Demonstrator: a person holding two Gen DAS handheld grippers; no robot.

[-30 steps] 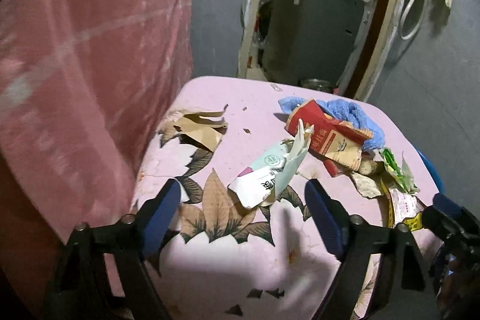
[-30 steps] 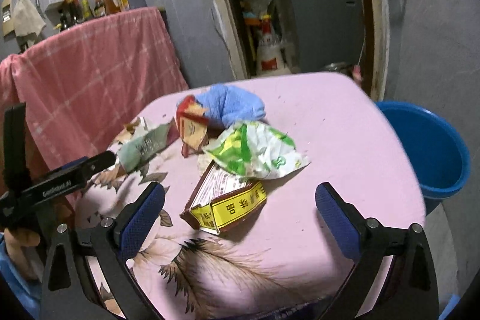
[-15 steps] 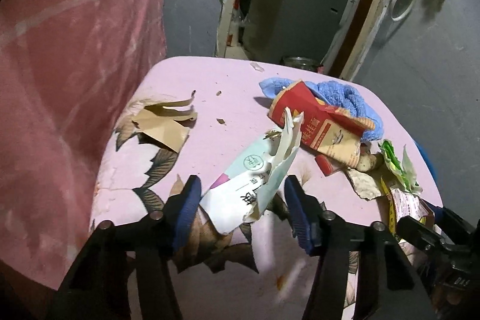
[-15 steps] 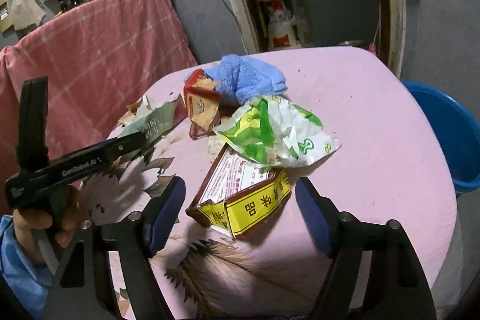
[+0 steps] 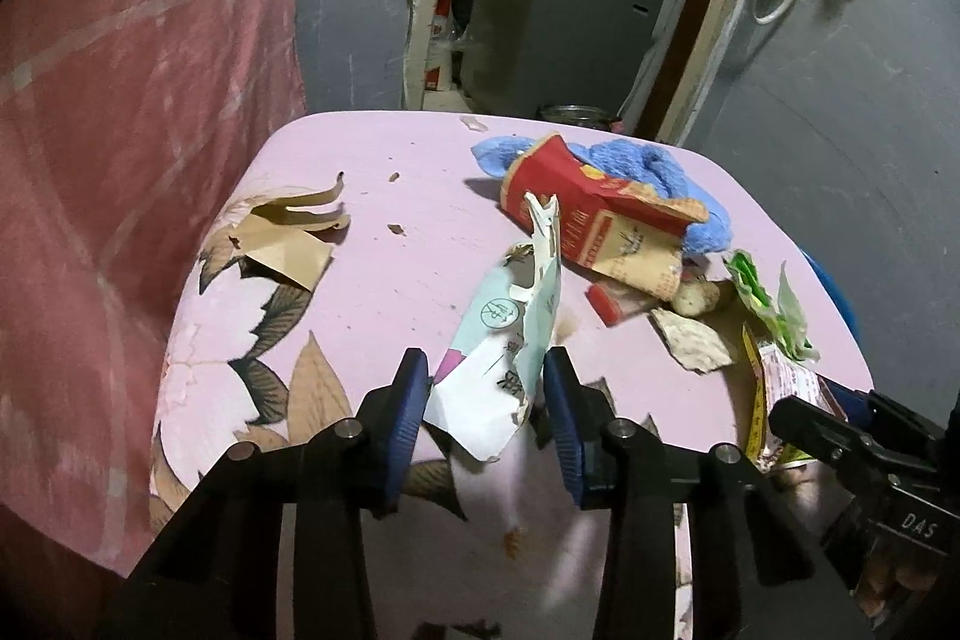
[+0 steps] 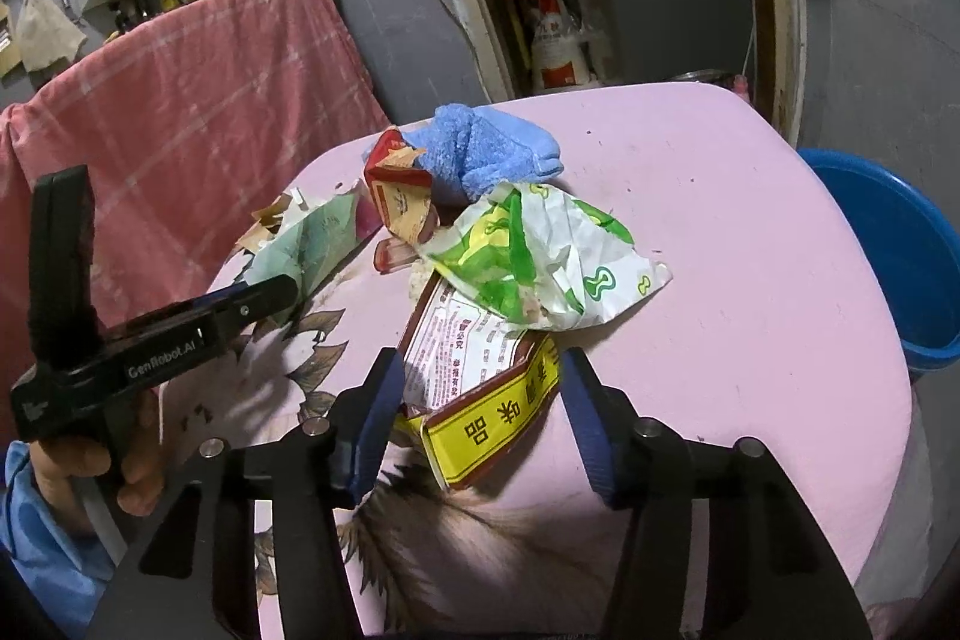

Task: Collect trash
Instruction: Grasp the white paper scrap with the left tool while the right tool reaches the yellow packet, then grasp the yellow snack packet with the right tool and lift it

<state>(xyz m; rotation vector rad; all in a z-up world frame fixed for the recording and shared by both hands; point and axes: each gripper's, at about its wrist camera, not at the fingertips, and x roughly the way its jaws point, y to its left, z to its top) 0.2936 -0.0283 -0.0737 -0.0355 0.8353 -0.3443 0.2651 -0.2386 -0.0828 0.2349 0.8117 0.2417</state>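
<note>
Both grippers' fingers have narrowed: our left gripper (image 5: 486, 412) is closing around the torn pale-green wrapper (image 5: 501, 358), our right gripper (image 6: 480, 418) around the yellow-banded packet (image 6: 480, 388), mid-bench (image 6: 750, 280), bare pink cloth rightward.

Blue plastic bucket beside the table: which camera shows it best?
The right wrist view. The blue plastic bucket stands at the pink table's right edge, rim and inside visible. The left wrist view shows only a blue sliver behind the table edge.

- Left claw (image 5: 487, 400) closing around the torn white-and-mint wrapper (image 5: 501, 352) on the pink tabletop (image 5: 384, 280).
- Red carton (image 5: 594, 220) lies against the blue cloth (image 5: 654, 172).
- Brown paper scrap (image 5: 288, 244) lies apart, left.
</note>
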